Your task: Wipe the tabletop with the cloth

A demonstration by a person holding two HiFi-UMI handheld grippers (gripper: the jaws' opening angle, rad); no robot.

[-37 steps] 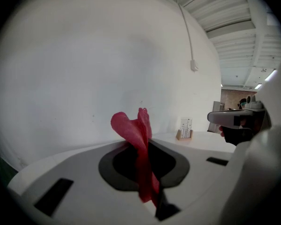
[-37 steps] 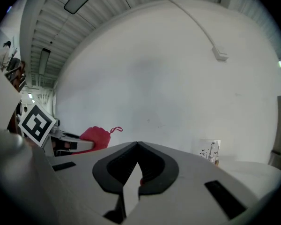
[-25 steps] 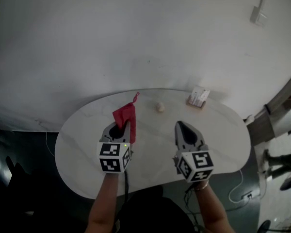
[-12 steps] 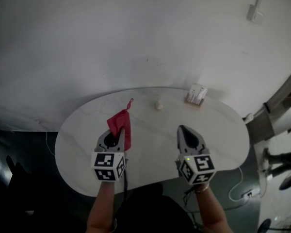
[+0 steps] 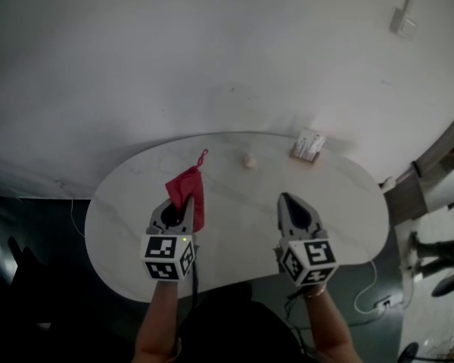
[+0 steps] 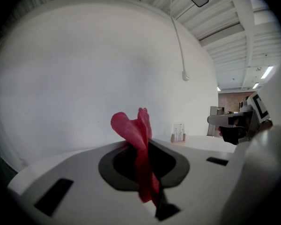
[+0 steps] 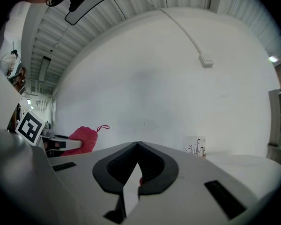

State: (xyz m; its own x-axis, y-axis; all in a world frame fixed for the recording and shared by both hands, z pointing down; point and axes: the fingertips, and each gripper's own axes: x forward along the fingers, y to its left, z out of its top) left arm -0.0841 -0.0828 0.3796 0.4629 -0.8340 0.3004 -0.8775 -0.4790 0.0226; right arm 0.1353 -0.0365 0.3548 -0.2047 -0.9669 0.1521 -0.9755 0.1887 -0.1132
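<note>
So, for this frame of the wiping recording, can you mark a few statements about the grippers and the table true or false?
1. The left gripper is shut on the red cloth. True.
2. The right gripper grips a corner of the cloth too. False: its jaws are shut on nothing, and it is well apart from the cloth.
3. A small pale round object lies on the table beyond both grippers. True.
4. The card holder stands at the table's left end. False: it stands near the far edge, on the right side.
</note>
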